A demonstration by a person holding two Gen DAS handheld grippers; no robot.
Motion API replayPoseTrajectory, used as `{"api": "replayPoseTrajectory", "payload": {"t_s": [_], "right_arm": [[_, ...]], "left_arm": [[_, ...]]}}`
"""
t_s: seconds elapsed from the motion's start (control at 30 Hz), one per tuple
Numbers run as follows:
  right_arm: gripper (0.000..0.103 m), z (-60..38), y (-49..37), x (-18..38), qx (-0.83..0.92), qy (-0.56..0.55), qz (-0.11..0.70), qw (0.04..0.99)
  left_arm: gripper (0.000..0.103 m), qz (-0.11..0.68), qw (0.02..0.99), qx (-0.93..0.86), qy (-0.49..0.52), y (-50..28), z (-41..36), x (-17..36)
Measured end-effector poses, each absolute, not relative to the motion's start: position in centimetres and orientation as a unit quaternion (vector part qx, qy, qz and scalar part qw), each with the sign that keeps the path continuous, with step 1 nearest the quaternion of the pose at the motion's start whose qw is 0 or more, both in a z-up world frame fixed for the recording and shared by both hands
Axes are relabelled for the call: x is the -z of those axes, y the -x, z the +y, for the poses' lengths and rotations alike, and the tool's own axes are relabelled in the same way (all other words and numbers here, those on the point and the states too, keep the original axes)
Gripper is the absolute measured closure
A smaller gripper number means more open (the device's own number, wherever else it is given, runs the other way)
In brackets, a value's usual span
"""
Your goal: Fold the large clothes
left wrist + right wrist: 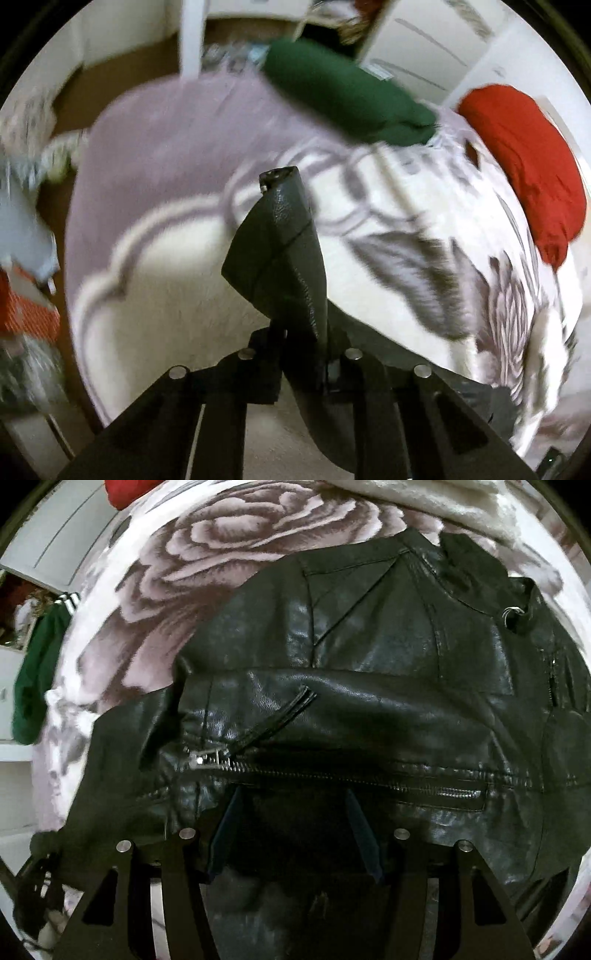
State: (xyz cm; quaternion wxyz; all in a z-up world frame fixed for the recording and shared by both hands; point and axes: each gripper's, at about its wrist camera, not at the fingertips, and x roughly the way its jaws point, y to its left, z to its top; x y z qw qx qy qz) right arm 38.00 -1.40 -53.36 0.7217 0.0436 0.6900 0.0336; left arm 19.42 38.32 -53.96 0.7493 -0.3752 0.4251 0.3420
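Left claw (291,354) pinches a fold of the glossy black leather jacket (369,686); right claw (295,827), wide apart, sits over its zipper.

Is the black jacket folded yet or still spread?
Partly folded: the jacket lies on the blanket, a sleeve across its body; the left tongs hold up a part.

The jacket (369,701) lies on the blanket (229,554), sweater (33,679) at its left.
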Motion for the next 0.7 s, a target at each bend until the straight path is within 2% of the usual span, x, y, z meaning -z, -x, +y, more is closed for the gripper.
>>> {"api": "replayPoseTrajectory", "payload": {"t_s": [0.07,0.1,0.13,0.3,0.4,0.47,0.7], "right_arm": [[0.040,-3.0,-37.6,51.9,-0.008,0.002,0.679,0.734],[0.030,-3.8,-37.3,51.4,-0.001,0.021,0.674,0.739],[0.024,-4.6,-37.1,51.0,0.006,0.041,0.670,0.741],[0.023,-11.9,-35.9,49.7,0.041,0.095,0.662,0.742],[0.023,-16.6,-35.4,49.5,0.064,0.109,0.659,0.741],[0.023,-19.8,-35.0,49.3,0.075,0.108,0.657,0.742],[0.023,-31.8,-32.7,48.2,0.109,0.005,0.665,0.739]], "left_arm": [[0.092,0.419,0.778,-0.338,0.325,-20.8,36.5,50.9],[0.092,0.415,0.790,-0.335,0.304,-21.4,35.5,49.7],[0.092,0.411,0.803,-0.328,0.279,-22.0,34.2,48.2],[0.094,0.400,0.865,-0.277,0.123,-26.8,23.9,42.3],[0.095,0.399,0.887,-0.224,0.068,-29.4,17.0,40.8],[0.095,0.405,0.897,-0.174,0.040,-31.1,11.3,40.5],[0.095,0.431,0.901,-0.017,-0.034,-33.8,-7.0,43.1]]}}
